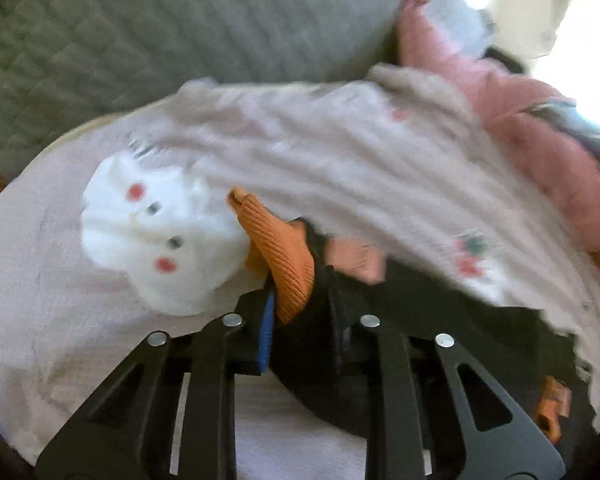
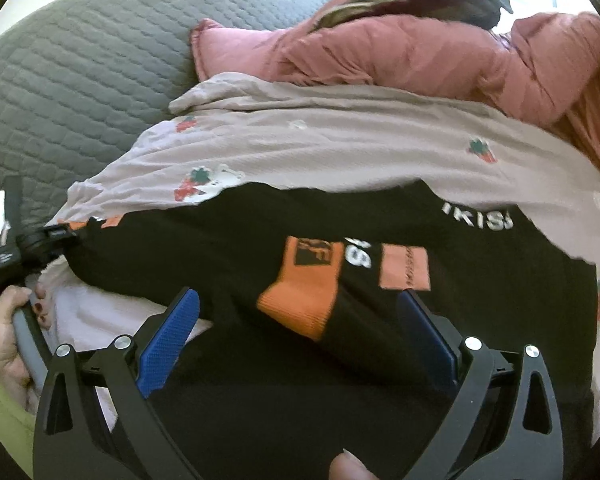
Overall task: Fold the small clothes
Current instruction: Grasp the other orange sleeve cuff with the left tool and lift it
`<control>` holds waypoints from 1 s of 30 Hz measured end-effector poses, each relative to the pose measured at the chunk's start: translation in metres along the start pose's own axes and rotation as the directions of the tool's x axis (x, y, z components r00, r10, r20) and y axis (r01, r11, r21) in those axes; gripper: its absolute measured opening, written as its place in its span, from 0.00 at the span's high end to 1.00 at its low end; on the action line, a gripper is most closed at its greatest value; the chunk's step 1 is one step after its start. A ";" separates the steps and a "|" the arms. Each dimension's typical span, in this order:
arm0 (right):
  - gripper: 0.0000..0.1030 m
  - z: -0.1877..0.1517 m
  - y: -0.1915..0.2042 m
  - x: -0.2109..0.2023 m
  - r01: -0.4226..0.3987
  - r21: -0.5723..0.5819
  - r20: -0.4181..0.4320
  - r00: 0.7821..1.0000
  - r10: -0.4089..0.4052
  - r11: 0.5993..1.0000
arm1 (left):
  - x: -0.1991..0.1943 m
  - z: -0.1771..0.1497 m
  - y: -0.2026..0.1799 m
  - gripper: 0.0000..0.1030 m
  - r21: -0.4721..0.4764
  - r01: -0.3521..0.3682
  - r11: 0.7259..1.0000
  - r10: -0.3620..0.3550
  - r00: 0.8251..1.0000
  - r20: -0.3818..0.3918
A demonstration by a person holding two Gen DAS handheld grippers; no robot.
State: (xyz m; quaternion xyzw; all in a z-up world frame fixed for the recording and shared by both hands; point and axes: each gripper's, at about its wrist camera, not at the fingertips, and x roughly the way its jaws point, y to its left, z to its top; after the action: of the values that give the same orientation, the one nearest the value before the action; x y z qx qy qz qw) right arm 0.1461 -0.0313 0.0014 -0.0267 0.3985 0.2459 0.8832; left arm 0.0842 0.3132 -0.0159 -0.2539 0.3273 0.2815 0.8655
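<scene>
Nearby, pink jacket (image 2: pixel 400 56) crowds; left hand-held gripper (image 1: pixel 300 320) pinches black top (image 2: pixel 260 380), right hand-held gripper (image 2: pixel 300 328) spread.

My left wrist view looks close down along its fingers at the black garment (image 1: pixel 420 312). My right wrist view faces the same garment (image 2: pixel 260 380), the other gripper (image 2: pixel 66 234) at nine o'clock.

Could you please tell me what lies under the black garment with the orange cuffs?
The black garment lies on a pale strawberry-print garment. Whatever lies beneath both is covered.
</scene>
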 end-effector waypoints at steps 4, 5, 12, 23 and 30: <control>0.05 -0.008 -0.021 -0.008 0.020 0.046 -0.006 1.000 -0.020 0.999 | -0.021 -0.006 -0.020 0.87 0.059 0.131 0.990 -0.133 0.991 0.031; 0.05 -0.009 -0.025 -0.010 0.026 0.051 -0.006 1.000 -0.026 0.998 | -0.027 -0.008 -0.027 0.87 0.072 0.174 0.982 -0.177 0.984 0.032; 0.05 -0.021 -0.059 -0.033 0.064 0.106 0.002 0.998 -0.064 0.992 | -0.060 -0.029 -0.070 0.88 0.141 0.415 0.899 -0.420 0.907 0.010; 0.05 -0.035 -0.112 -0.070 0.112 0.199 0.043 0.991 -0.123 0.974 | -0.088 -0.095 -0.164 0.88 0.374 0.564 0.736 -0.557 0.819 -0.139; 0.05 -0.048 -0.134 -0.075 0.144 0.244 0.031 0.987 -0.156 0.959 | -0.075 -0.118 -0.184 0.85 0.435 0.590 0.680 -0.551 0.803 -0.227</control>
State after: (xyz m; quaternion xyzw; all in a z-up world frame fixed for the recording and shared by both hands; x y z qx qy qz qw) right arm 0.1320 -0.1917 0.0029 0.0569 0.4001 0.1285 0.9056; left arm 0.1069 0.0844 0.0067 -0.1283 0.3247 -0.1037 0.9313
